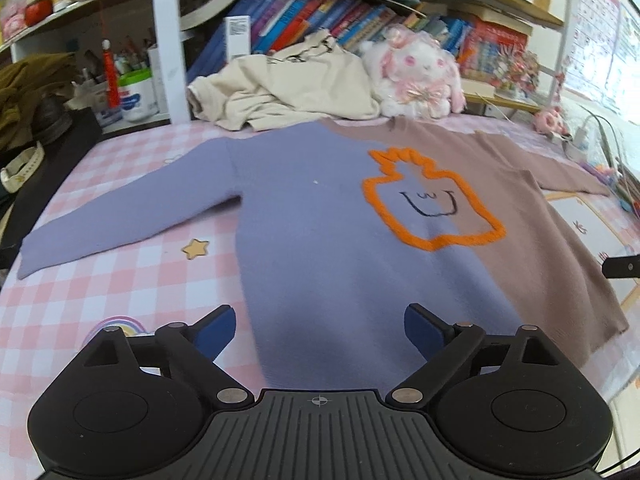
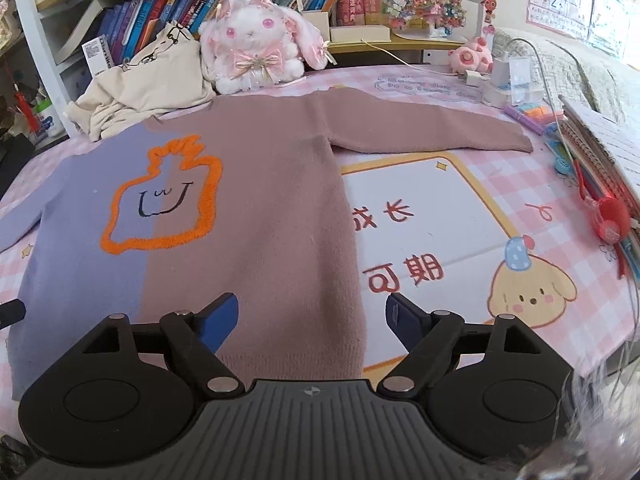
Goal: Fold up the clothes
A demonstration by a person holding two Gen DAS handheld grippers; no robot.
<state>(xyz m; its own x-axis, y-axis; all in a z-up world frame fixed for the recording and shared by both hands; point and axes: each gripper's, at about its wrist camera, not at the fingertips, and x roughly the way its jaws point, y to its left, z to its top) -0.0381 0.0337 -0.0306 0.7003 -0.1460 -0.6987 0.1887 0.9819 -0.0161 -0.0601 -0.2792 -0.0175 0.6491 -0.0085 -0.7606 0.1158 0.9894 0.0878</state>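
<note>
A two-tone sweater lies flat, front up, on the pink checked bed cover, with both sleeves spread out. Its lilac half (image 1: 312, 216) and mauve half (image 2: 272, 184) meet at an orange outlined face motif (image 1: 436, 200), which also shows in the right wrist view (image 2: 160, 196). My left gripper (image 1: 319, 330) is open above the lilac hem, holding nothing. My right gripper (image 2: 312, 322) is open above the mauve hem's right corner, holding nothing. A crumpled cream garment (image 1: 288, 88) lies behind the collar, also seen in the right wrist view (image 2: 148, 84).
A pink and white plush rabbit (image 2: 256, 48) sits behind the sweater by the bookshelf (image 1: 320, 12). Notebooks, pens and a red toy (image 2: 608, 216) lie along the right edge, with chargers and cables (image 2: 500, 76). Dark clothes (image 1: 28, 92) are piled at the left.
</note>
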